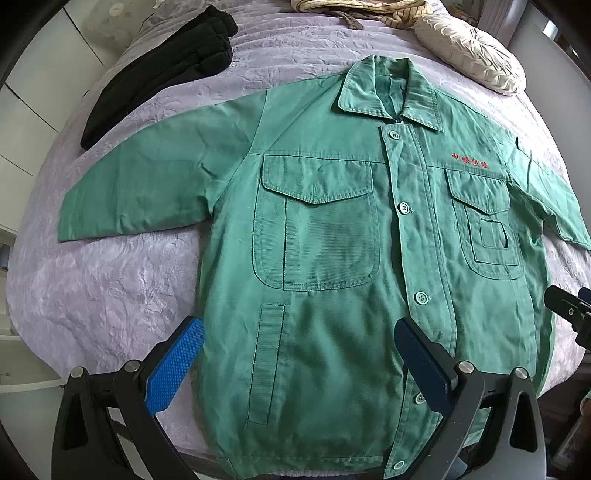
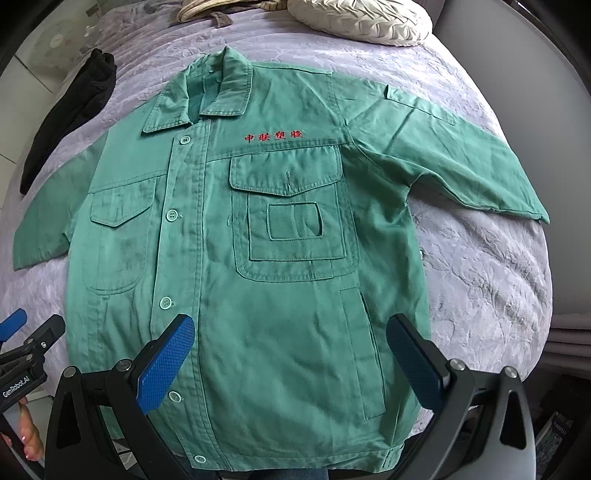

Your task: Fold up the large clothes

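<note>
You have the green work jacket laid face up and buttoned on the lilac bedspread, collar pointing away from you and hem nearest you, which is the flat, squared start a fold needs. Both sleeves are spread out from the body: the one on your left lies wide on the bedspread, and the one on your right angles out past the chest pocket with the red embroidered lettering above it. Your left gripper hangs over the lower part of the jacket on your left side of the button placket, fingers wide apart and holding nothing. Your right gripper mirrors it on the other side of the placket, over the slanted side pocket, fingers likewise spread and empty. Whether either pad touches the cloth cannot be told. That paired stance suits taking the hem or side seams together, so the folding looks not yet begun. Beyond the collar sit a cream pleated cushion and a striped bundle of cloth; a black garment lies past the left sleeve, apart from it, so the sleeves have room to swing inward.
</note>
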